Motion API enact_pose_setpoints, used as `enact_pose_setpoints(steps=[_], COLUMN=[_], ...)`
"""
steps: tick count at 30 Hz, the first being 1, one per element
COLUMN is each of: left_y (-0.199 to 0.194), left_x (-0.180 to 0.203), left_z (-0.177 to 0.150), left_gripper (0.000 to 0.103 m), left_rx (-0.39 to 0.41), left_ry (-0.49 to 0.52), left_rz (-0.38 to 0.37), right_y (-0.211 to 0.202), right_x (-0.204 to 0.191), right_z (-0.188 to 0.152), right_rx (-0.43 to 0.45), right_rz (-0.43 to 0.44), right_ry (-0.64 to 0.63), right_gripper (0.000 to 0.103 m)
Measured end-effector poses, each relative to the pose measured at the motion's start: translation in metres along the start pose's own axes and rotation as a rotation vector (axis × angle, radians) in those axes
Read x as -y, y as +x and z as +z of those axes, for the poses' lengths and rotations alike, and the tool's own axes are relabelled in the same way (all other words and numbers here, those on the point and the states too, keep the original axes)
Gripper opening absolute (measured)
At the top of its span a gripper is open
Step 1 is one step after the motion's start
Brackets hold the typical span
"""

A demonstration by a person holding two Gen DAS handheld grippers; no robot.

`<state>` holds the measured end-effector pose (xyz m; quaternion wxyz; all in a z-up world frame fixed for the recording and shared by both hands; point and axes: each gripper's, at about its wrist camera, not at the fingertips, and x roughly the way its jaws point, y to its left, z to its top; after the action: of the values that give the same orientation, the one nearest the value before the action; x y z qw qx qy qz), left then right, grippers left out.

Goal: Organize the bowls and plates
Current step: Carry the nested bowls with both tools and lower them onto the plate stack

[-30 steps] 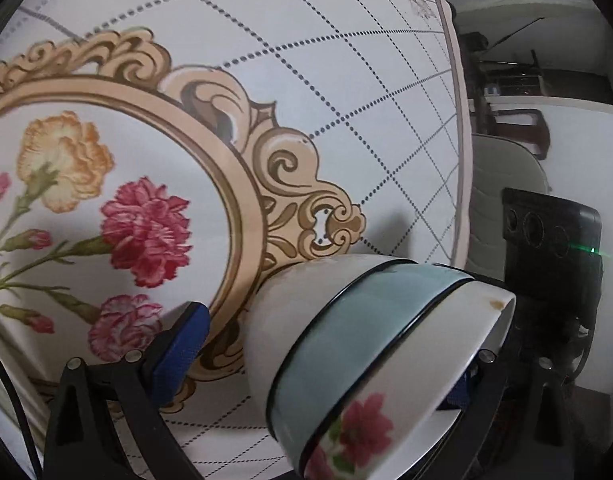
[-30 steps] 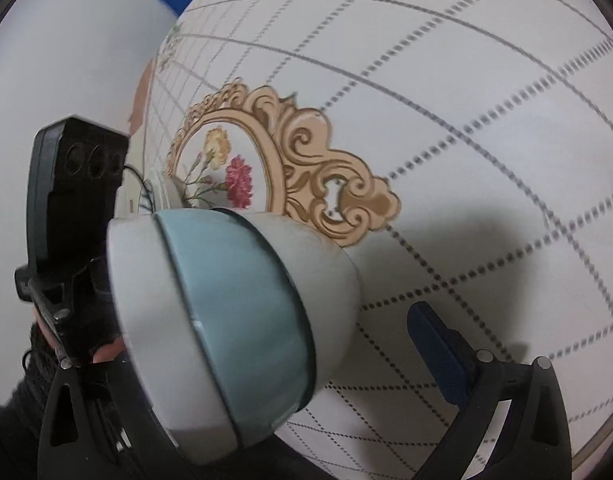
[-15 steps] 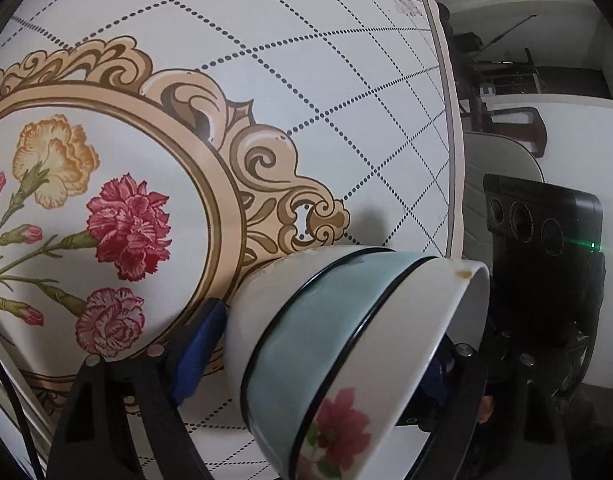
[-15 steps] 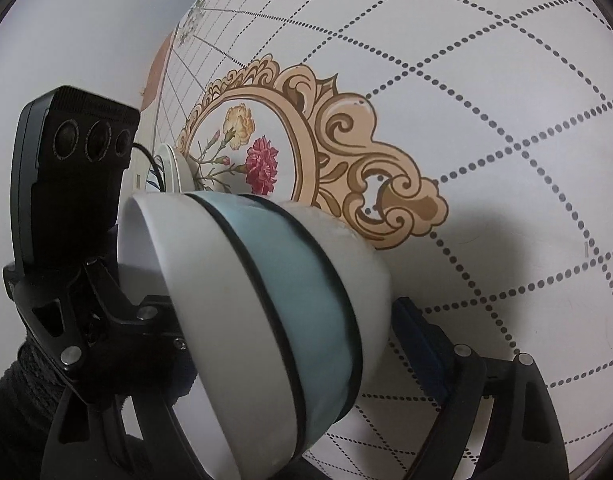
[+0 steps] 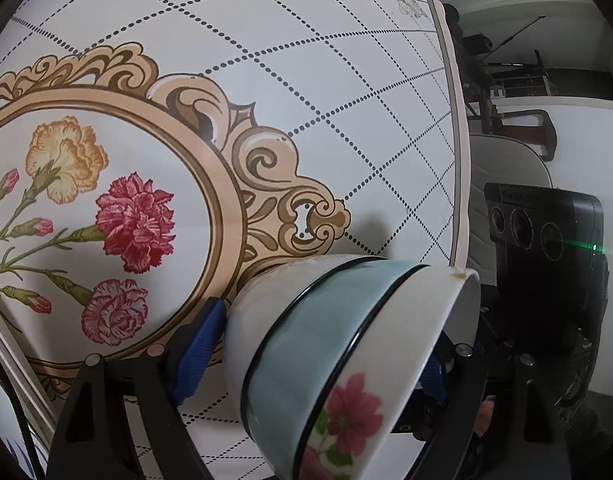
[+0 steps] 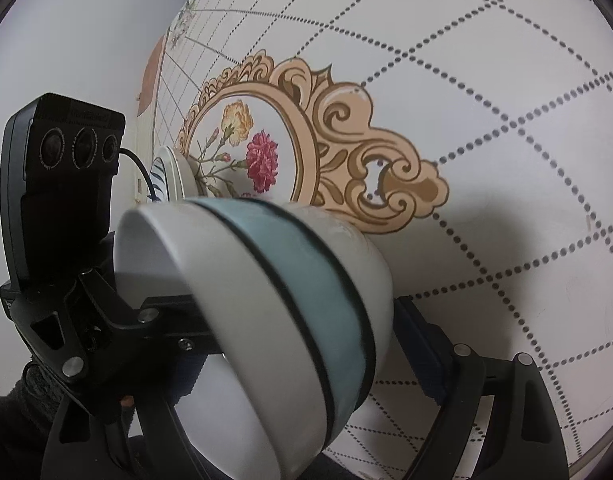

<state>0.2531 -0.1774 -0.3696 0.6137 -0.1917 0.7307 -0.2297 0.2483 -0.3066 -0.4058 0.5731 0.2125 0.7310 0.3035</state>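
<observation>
A white bowl [image 5: 338,344] with a pale blue band, black lines and a pink flower lies tilted on its side between both grippers. My left gripper [image 5: 318,356] has its blue-padded fingers on either side of the bowl's base and rim. In the right wrist view the same bowl [image 6: 266,320] sits between the fingers of my right gripper [image 6: 306,340], with the left gripper's black finger [image 6: 162,316] reaching inside its rim. A stack of plates [image 6: 174,178] stands far behind on the table.
The table [image 5: 306,60] wears a white cloth with dotted diamonds and a framed flower print [image 5: 118,216]. Its right edge [image 5: 460,184] drops off toward a chair [image 5: 510,168]. The other gripper's camera block [image 5: 546,240] is close on the right.
The bowl has tipped and turned between the two grippers, its open mouth now facing more to the side. The right gripper's fingers have closed in around it.
</observation>
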Motion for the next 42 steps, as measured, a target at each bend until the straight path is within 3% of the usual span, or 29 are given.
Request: enact_pose_setpoints(steps=[21, 34, 42], left_y=[-0.052, -0.127, -0.166], left_x=[-0.006, -0.038, -0.087], left_z=[0.001, -0.017, -0.033], left_gripper=[0.085, 0.085, 0.085], left_rx=[0.09, 0.204, 0.207], left_ry=[-0.016, -0.042, -0.041], left_rz=[0.01, 0.025, 0.033], right_y=[-0.014, -0.008, 0.021], right_x=[-0.045, -0.127, -0.185], right_z=[0.021, 0.034, 0.032], right_rx=[-0.011, -0.004, 0.014], right_rz=[-0.027, -0.047, -0.062], right_ry=[-0.061, -0.174, -0.193], right_gripper=[0.089, 0.089, 0.089])
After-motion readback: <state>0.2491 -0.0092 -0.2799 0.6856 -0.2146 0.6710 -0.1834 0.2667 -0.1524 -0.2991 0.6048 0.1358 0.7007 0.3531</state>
